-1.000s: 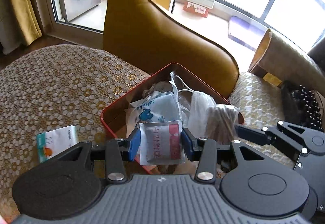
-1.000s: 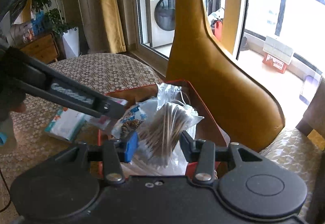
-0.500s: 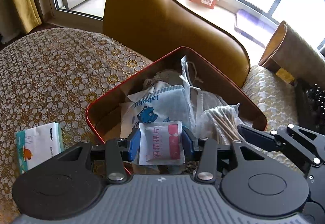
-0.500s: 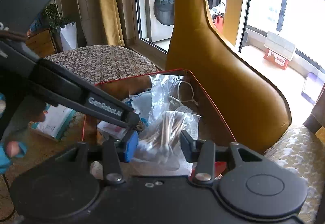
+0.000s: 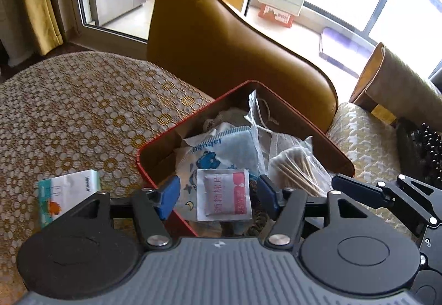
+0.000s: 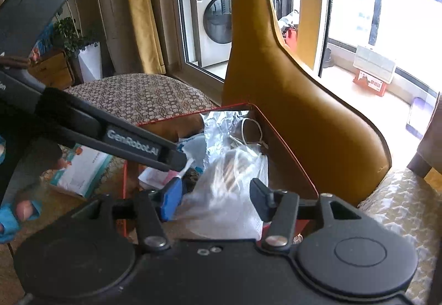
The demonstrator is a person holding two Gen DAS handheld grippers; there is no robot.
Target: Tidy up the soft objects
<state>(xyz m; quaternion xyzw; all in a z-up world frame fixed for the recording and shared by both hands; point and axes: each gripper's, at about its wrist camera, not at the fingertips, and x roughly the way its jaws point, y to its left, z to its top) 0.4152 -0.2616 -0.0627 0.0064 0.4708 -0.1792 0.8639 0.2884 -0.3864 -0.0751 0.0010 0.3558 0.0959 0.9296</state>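
We held the left gripper (image 5: 216, 196) with jaws apart around the alcohol-pad sachet (image 5: 223, 194) in the red tin (image 5: 281, 100). The right gripper (image 6: 214, 198) jaws stood apart around the cotton-swab bag (image 6: 229, 189).

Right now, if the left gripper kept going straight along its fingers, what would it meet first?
Most likely the white-and-pink sachet, lying between the open fingers of the left gripper at the near edge of the red box. Behind it lies the blue-printed packet. Depth is uncertain.
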